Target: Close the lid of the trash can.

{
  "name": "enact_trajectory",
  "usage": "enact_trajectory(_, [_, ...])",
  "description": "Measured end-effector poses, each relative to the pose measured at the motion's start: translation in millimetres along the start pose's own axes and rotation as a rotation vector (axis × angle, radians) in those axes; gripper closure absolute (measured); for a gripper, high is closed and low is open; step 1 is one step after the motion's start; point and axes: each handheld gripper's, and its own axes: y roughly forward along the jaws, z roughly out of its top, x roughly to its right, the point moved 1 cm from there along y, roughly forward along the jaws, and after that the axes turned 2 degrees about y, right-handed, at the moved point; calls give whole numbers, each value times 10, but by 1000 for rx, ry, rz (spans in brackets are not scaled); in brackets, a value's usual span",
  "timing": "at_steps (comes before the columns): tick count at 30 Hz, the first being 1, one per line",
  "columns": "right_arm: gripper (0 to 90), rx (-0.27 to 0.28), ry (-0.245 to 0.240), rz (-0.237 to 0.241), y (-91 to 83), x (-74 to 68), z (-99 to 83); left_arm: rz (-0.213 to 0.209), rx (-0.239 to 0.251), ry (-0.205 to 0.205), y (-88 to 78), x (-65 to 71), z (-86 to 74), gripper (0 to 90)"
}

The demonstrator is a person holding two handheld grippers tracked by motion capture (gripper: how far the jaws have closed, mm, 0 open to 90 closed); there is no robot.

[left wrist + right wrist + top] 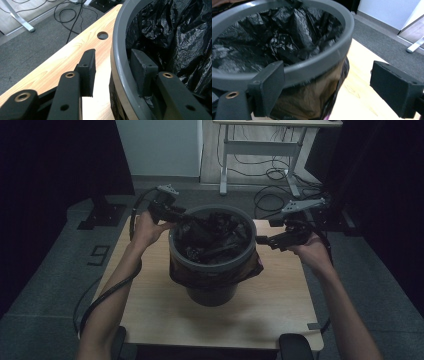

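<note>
left hand-held gripper (112, 72) straddles bin rim (117, 50), jaws apart, unclamped. right hand-held gripper (327, 92) wide, rim just ahead-left, bag (274, 40) inside.

Both forearms are reaching up from the bottom of the high view, spreading toward the frame's middle. The left hand (146, 229) is gripping the left gripper (186, 218) at centre-left, angling it right and slightly down; in the left gripper view its jaws are standing part-open, one either side of a rim. The right hand (311, 249) is holding the right gripper (261, 240) at centre-right, pointing left, jaws gaping wide with nothing pinched.
</note>
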Motion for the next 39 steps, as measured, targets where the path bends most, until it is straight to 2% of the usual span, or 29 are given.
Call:
enact_trajectory(5, [118, 21, -12, 18, 1, -80, 162, 0, 0, 0, 0, 1, 0, 562])
enact_trajectory(12, [118, -17, -60, 59, 203, -256, 278, 1, 0, -1, 0, 2, -1, 562])
enact_trajectory(19, [121, -72, -106, 84, 479, -436, 237, -4, 4, -7, -1, -2, -5, 562])
enact_trajectory(25, [118, -89, -113, 104, 654, -549, 93, -13, 12, -20, -1, -9, -16, 566])
enact_trajectory(28, [140, -41, -99, 111, 644, -538, 28, -17, 15, -25, -1, -5, -18, 568])
enact_trajectory(39, [196, 48, -69, 103, 653, -560, -139, -45, 43, -69, 1, -31, -52, 562])
